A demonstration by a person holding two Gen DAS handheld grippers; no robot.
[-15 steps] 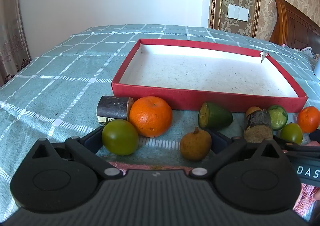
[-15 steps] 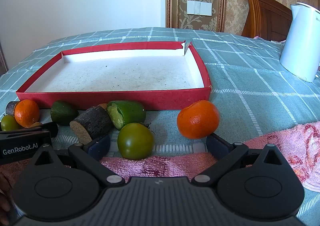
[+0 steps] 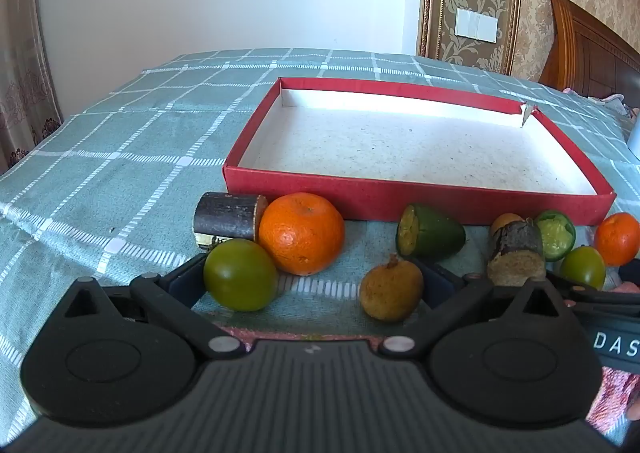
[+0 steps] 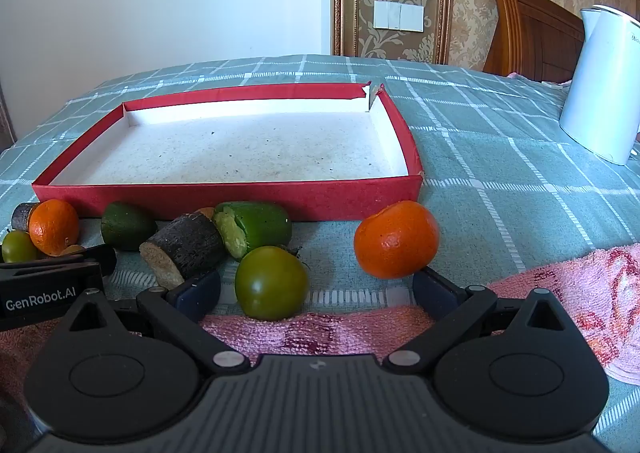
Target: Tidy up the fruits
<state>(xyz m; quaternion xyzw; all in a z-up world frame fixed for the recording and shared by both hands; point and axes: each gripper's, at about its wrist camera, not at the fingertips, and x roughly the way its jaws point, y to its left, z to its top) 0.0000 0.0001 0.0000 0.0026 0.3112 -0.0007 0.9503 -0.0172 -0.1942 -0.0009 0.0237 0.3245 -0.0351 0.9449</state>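
A red tray (image 3: 400, 199) with a white floor lies empty on the bed; loose fruit lines its near wall. My left gripper (image 3: 312, 281) is open, low over the cloth. A green tomato (image 3: 240, 275) and a brown round fruit (image 3: 390, 289) sit between its fingers, untouched. An orange (image 3: 302, 233) and a dark cane piece (image 3: 226, 221) lie just beyond. My right gripper (image 4: 316, 289) is open too, with another green tomato (image 4: 272, 281) between its fingers and a second orange (image 4: 396, 239) just ahead of its right finger.
A cane stub (image 4: 184, 247) and two cut green fruits (image 4: 254, 227) (image 4: 126, 225) lie mid-row. A pink towel (image 4: 560, 293) covers the near edge of the checked bedspread (image 3: 120, 173). A white kettle (image 4: 596, 85) stands at the right, a wooden headboard (image 4: 532, 37) behind it.
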